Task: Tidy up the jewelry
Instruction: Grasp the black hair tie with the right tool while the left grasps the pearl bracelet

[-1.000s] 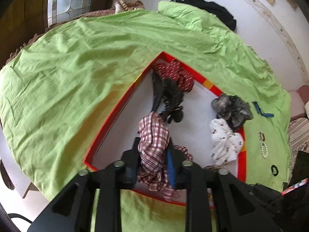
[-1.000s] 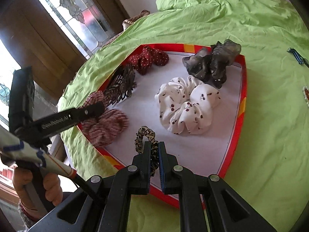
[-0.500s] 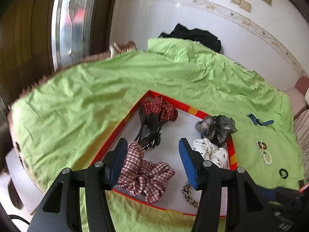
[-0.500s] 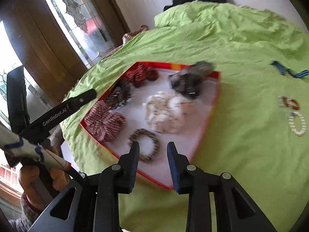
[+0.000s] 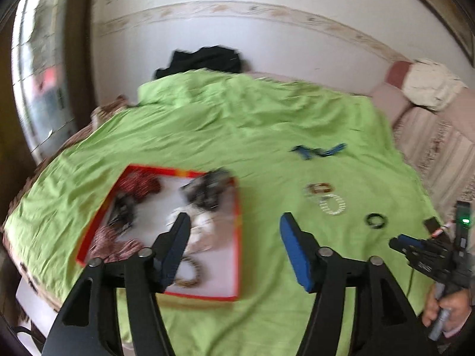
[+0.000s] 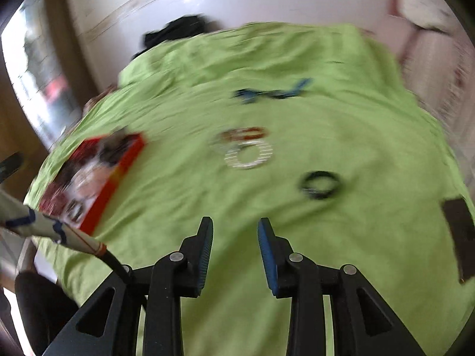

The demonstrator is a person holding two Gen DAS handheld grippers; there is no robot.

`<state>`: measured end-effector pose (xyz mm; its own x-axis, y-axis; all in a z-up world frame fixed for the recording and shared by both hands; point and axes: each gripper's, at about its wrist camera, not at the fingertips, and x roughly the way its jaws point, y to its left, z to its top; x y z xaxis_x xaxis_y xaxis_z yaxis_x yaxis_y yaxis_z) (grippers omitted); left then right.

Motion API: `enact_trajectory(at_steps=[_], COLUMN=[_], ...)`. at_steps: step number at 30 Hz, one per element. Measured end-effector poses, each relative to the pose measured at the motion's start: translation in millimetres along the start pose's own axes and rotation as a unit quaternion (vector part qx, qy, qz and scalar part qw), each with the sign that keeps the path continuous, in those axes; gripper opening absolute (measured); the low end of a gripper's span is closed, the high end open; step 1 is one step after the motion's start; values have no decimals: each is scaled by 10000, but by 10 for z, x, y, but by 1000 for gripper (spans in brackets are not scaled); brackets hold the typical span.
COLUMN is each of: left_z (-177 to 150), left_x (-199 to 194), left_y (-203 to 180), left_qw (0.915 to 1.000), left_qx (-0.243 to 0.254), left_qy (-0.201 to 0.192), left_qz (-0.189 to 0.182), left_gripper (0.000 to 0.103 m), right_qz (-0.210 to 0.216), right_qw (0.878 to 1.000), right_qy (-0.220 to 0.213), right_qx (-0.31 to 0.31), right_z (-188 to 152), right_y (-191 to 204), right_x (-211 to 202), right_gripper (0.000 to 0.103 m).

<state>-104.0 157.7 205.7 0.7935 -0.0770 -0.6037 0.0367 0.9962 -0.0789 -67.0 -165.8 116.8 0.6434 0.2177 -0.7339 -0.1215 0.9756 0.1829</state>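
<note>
Left wrist view alone: scrunchie tray (image 5: 237,237) whole, behind empty, opening left gripper (image 5: 234,222).

You're working in a lived-in home room: a wrinkled green sheet (image 5: 225,124) covers the surface, a pink striped sofa (image 5: 430,142) lines the white wall, and a leaded-glass window (image 5: 41,89) glows at the left.
</note>
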Motion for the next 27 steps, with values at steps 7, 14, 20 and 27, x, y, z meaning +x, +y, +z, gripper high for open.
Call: enact_trajectory(at_steps=[7, 14, 20, 27], left_z=[404, 579, 486, 295], left_x=[154, 1154, 2277, 3166], left_y=[-773, -1197, -1273, -1432], left_qw=[9968, 9921, 9818, 9746], left_qx=[521, 517, 320, 315], left_qy=[289, 946, 1752, 2153], left_qz=[-532, -644, -654, -539], left_gripper=[73, 74, 38, 38], right_qz=[-255, -129, -28, 112], right_qw=[9947, 9889, 9895, 9919], right_qy=[-371, -282, 59, 224], right_qx=[919, 1454, 1442, 1246], right_z=[171, 357, 243, 307], right_y=[-831, -1186, -1317, -1317], right_x=[-108, 286, 680, 937], right_gripper=[41, 42, 42, 42])
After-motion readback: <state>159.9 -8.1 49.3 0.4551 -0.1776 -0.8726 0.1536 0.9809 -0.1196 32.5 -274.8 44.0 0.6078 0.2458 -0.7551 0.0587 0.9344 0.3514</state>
